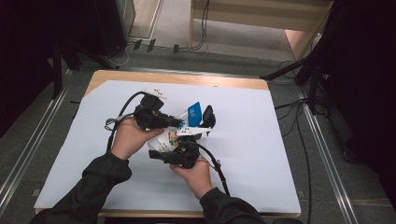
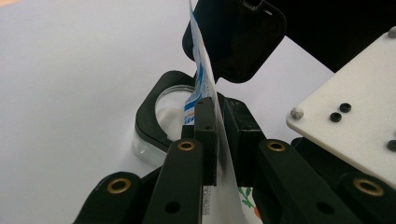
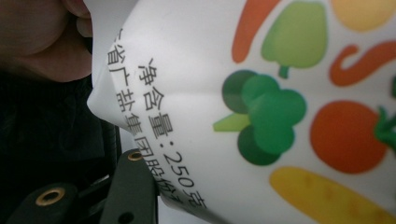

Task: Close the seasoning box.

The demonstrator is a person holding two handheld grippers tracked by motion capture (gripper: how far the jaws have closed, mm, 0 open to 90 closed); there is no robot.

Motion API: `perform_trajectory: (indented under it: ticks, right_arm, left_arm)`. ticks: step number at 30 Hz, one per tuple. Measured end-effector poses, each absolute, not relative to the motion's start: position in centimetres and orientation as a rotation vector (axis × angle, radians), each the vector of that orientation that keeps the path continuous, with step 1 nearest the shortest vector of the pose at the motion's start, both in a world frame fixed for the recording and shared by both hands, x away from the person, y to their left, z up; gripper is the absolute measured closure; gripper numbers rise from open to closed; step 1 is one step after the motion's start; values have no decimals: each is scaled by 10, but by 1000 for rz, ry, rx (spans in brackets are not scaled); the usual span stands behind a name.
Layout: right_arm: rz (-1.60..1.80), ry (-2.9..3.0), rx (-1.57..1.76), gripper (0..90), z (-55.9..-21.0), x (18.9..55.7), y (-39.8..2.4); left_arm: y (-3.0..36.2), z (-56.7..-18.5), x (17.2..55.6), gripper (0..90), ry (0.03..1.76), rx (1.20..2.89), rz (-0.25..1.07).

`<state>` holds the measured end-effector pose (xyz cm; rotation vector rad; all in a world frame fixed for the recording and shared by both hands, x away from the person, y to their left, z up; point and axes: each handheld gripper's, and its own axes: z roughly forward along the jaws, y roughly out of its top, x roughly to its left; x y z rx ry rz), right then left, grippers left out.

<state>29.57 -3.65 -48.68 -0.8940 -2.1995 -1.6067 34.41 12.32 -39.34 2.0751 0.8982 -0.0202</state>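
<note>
A white packet (image 1: 163, 140) printed with vegetables and black characters is held above the table between both grippers. My left gripper (image 2: 219, 107) is shut on the packet's thin blue-printed top edge (image 2: 203, 70); in the high view this gripper (image 1: 180, 123) points right. My right gripper (image 1: 156, 154) comes from below and is shut on the packet's bulging body (image 3: 261, 107), with one black finger (image 3: 133, 182) against its side. Just beyond the packet's top stands a clear round jar with a black rim (image 2: 152, 119), its black lid (image 2: 238, 37) flipped up.
A white sheet (image 1: 261, 154) covers the wooden table. The right gripper's white plate (image 2: 345, 116) sits close beside the left jaws. Cables trail from both grippers. Dark stands and floor cables surround the table.
</note>
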Motion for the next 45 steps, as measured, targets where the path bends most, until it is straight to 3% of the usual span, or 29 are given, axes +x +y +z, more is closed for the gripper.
perform_trajectory:
  ticks: [45]
  right_arm:
    - [-1597,-2178,-902,617,-486,295,-37]
  left_arm:
    - [123,-396,346,811,887,2077,-21]
